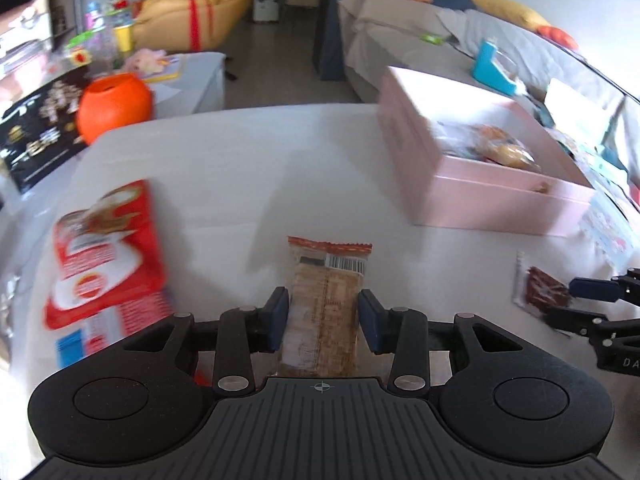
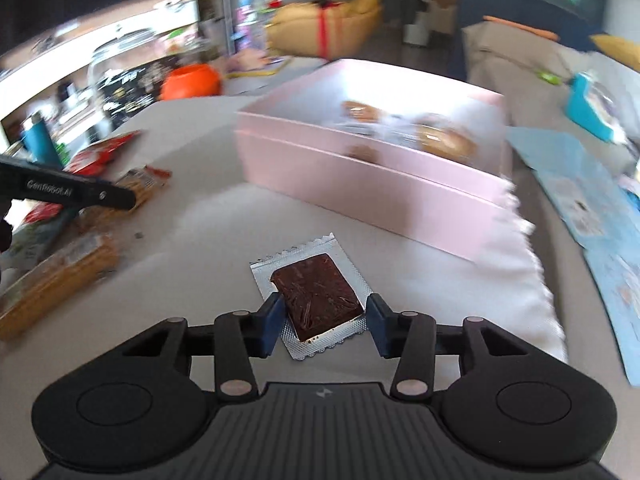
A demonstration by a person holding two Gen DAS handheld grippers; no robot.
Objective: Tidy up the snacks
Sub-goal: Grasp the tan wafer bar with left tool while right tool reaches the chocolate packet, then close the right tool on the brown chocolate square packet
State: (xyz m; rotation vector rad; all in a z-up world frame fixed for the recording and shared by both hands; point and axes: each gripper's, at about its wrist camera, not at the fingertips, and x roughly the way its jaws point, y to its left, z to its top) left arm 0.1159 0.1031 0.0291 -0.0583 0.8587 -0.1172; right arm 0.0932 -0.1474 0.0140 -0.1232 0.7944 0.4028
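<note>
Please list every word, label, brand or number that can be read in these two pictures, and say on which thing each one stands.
"CenRobot.AI": white letters on the black arm of the left claw, as far as the blur allows.
"DA": cut-off letters on the right claw body at the frame edge.
Biscuit packet: barcode, digits too small.
Red snack bag: print blurred, unreadable.
Black poster: text too blurred.
Chocolate bar packet: no text visible.

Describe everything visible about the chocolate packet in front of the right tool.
The chocolate packet is a small flat rectangular sachet with a clear face over a dark brown slab and a silvery crimped, zigzag-edged foil border. It looks sealed. It lies flat on the white tabletop, turned at an angle, in front of the pink box and apart from it. Its near end sits between the blue pads of the right tool, whose jaws stand open on either side; whether a pad touches it is unclear.
</note>
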